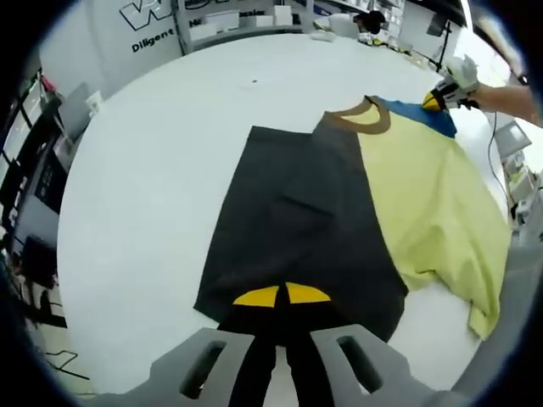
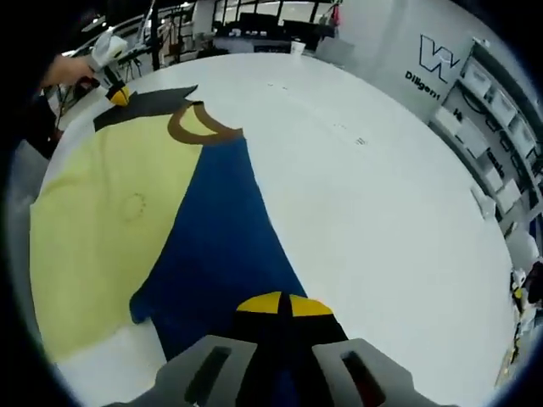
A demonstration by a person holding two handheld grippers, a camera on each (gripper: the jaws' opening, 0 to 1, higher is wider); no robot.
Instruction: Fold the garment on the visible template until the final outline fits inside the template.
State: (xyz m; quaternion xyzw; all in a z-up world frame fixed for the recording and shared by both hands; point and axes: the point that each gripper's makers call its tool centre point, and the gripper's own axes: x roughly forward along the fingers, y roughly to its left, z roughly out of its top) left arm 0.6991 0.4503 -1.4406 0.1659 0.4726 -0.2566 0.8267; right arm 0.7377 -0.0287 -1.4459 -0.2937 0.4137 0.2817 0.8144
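Your shirt (image 1: pixel 424 195) is spread flat on the white table (image 1: pixel 153 195), yellow body in the middle with a brown collar (image 1: pixel 361 119), dark sleeve (image 1: pixel 297 229) on one side and blue sleeve (image 2: pixel 221 246) on the other. Your left gripper (image 1: pixel 281 295) has its yellow tips pressed together on the dark sleeve's edge, and your right gripper (image 2: pixel 282 304) is pinching the blue sleeve's edge the same way. Nothing's lying on the shirt; shelves (image 2: pixel 496 119) and a wall logo (image 2: pixel 437 59) sit well past the table.
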